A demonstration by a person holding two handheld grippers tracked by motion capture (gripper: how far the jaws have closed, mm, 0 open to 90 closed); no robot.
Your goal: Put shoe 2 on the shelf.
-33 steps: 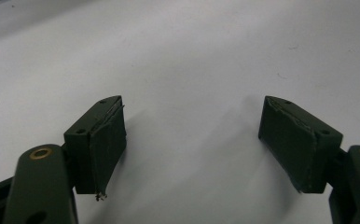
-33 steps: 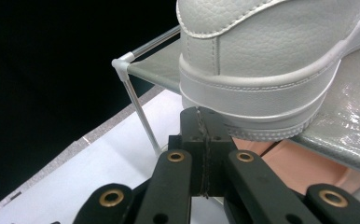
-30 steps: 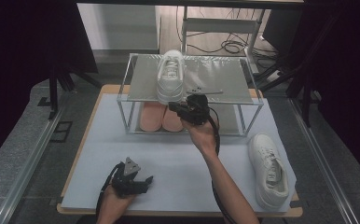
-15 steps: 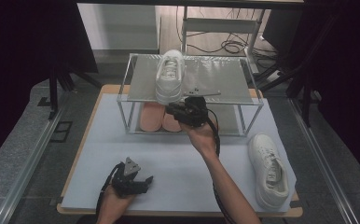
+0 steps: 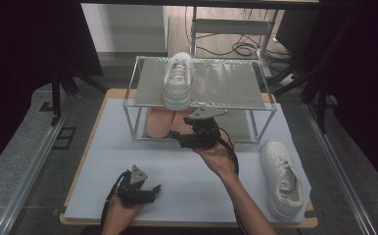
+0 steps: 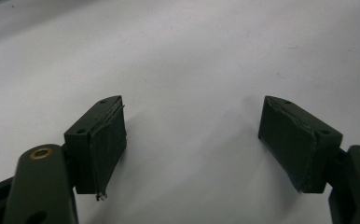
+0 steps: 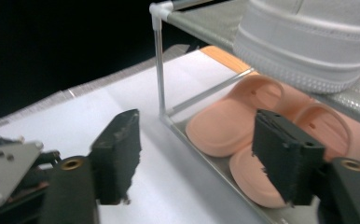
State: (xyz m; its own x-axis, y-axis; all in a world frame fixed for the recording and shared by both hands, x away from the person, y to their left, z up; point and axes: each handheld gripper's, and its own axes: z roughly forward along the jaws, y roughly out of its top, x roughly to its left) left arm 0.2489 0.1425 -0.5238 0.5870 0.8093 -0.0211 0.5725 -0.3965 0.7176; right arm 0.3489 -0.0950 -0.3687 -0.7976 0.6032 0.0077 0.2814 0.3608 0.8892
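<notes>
**High view: shoe perched at the shelf's front edge**

High view showed the left tongs (image 5: 145, 188) resting apart and empty on the table (image 5: 94, 161). Just above the right tongs (image 5: 189, 137), whose jaws had just been opening with nothing between them, the white shoe (image 5: 178, 81) overhung the rack (image 5: 226, 83); a careless lift could knock it off.

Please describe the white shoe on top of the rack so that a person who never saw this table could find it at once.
A metal rack stands at the far end of the table. On its top shelf, left of the middle, sits one white shoe, heel at the front edge. The other white shoe lies on the table at the right, and the pink slippers sit on the lower shelf.
</notes>
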